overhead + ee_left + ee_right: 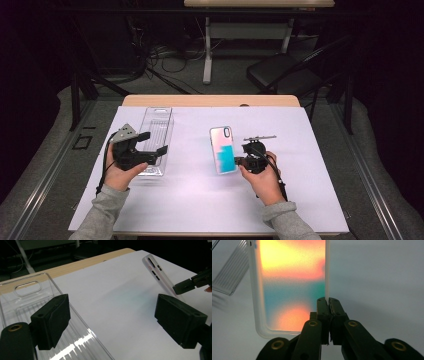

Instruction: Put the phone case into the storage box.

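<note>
A phone case with a pink, teal and orange iridescent back stands tilted up off the white sheet at the table's middle. My right gripper is shut on its right long edge; in the right gripper view the jaws pinch that rim of the case. A clear ribbed plastic tray lies at the left. My left gripper hovers over its near end, open, with nothing between the jaws. In the left gripper view one jaw hangs above the tray, with the case farther off.
The white sheet covers most of the table, and a wooden strip shows at the far edge. Beyond the table stand a black folding chair and a desk leg among floor cables. Bare sheet lies between the tray and the case.
</note>
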The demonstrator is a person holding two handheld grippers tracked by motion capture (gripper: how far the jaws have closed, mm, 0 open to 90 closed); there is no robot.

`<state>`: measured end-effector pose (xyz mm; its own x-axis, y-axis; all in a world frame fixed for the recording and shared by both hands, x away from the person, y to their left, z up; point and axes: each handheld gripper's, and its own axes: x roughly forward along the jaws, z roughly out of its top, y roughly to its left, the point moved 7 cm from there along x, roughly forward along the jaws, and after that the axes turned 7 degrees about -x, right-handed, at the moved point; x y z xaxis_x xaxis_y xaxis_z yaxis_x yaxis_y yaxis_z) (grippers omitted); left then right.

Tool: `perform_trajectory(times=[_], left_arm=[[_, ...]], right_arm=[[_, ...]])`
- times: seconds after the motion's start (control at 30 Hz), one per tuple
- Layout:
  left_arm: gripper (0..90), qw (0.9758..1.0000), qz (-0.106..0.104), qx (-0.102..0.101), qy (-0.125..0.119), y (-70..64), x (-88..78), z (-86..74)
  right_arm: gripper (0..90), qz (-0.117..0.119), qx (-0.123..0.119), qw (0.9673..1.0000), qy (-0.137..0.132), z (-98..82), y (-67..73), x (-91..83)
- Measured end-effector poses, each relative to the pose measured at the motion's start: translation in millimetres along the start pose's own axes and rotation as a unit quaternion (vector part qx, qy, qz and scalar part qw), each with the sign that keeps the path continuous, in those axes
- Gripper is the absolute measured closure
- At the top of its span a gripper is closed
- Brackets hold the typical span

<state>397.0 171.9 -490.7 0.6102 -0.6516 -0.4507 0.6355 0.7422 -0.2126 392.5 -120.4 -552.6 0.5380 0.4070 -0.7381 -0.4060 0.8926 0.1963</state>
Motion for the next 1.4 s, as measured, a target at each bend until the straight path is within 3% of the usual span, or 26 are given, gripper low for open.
perform_trajectory(times=[0.4,0.73,1.4], left_arm=[[14.7,0.9998,-0.015,0.013,0.010,-19.3,7.8,-2.6],[15.0,0.9994,-0.025,0.015,0.017,-27.6,13.1,-6.0],[15.5,0.9985,-0.044,0.017,0.027,-42.6,20.5,-10.2]], right_arm=[[88.2,0.007,-0.018,0.9996,-0.019,-2.8,17.9,2.2],[88.2,0.017,-0.024,0.9989,-0.037,-5.4,33.3,3.2],[88.1,0.036,-0.037,0.9970,-0.058,-14.4,50.4,8.0]])
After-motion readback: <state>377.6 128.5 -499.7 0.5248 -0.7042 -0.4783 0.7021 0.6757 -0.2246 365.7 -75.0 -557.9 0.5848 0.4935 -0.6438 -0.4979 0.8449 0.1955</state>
